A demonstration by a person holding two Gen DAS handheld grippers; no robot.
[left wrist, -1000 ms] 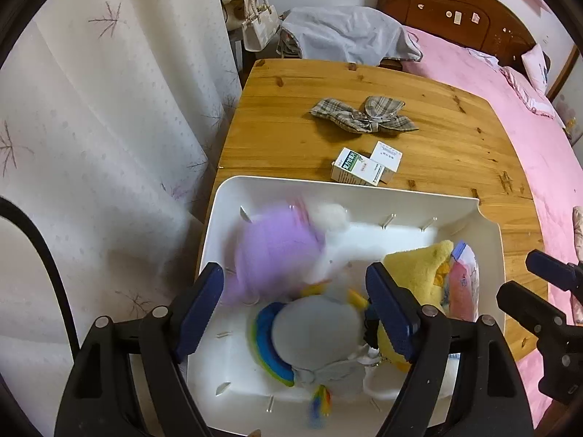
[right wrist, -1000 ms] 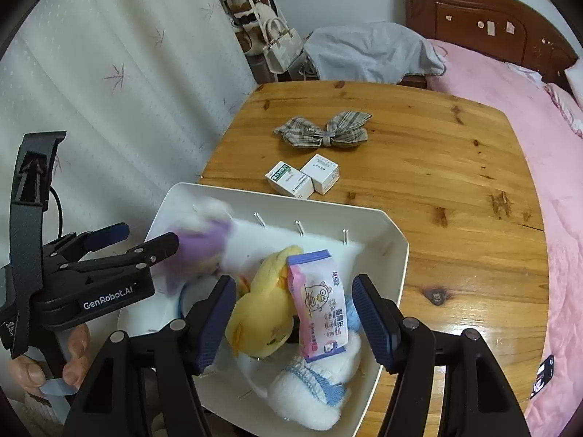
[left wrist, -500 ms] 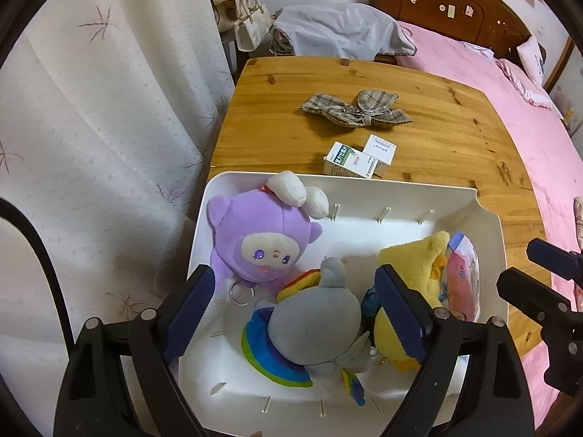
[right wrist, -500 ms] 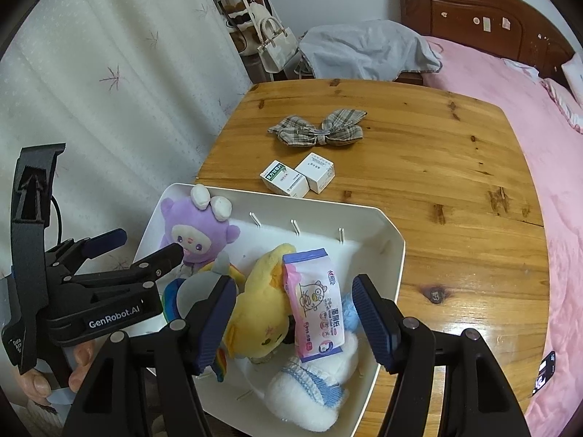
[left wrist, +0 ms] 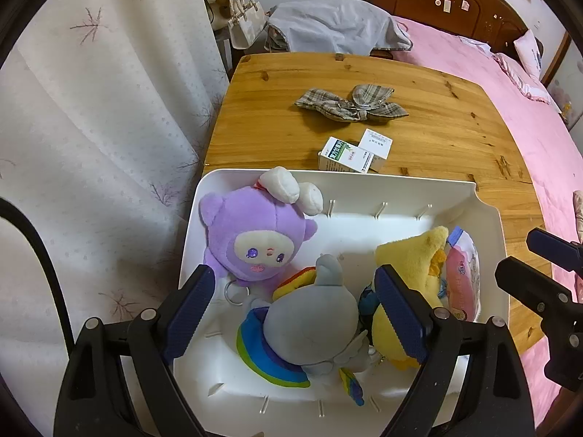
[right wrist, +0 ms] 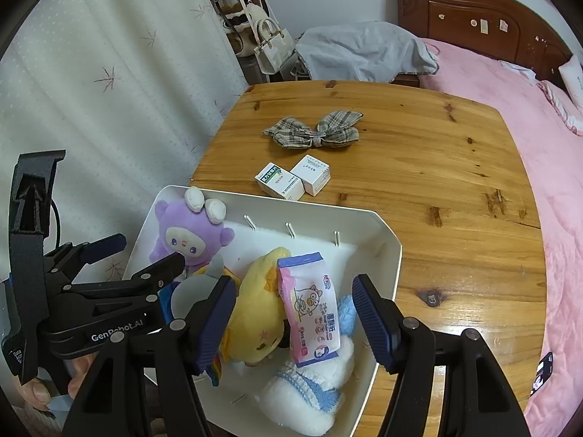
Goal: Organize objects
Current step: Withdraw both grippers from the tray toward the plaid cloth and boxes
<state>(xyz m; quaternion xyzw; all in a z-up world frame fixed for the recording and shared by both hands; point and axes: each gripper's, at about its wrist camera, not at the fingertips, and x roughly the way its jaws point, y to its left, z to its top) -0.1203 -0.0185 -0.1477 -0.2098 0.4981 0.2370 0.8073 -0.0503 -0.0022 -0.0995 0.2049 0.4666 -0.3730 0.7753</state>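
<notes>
A white bin [left wrist: 364,176] [right wrist: 386,233] sits at the wooden table's near left edge. It holds a purple plush [left wrist: 255,233] [right wrist: 186,233], a grey and rainbow plush [left wrist: 309,324], a yellow plush [left wrist: 408,266] [right wrist: 258,302], a pink tissue pack [right wrist: 309,306] and a white and blue plush [right wrist: 309,393]. My left gripper [left wrist: 295,306] is open and empty above the bin. My right gripper [right wrist: 295,317] is open and empty above the tissue pack. Two small boxes [left wrist: 355,153] [right wrist: 291,180] and a plaid bow [left wrist: 349,103] [right wrist: 315,131] lie on the table.
A white curtain [left wrist: 109,127] hangs close on the left. A pink bed [right wrist: 546,127] runs along the table's right side. A grey cloth [left wrist: 335,25] and handbags [right wrist: 271,47] sit behind the table's far edge.
The purple plush dropped from my left gripper into the bin's far left corner and now lies still. My left gripper has drawn back a little. The right gripper has barely moved.
</notes>
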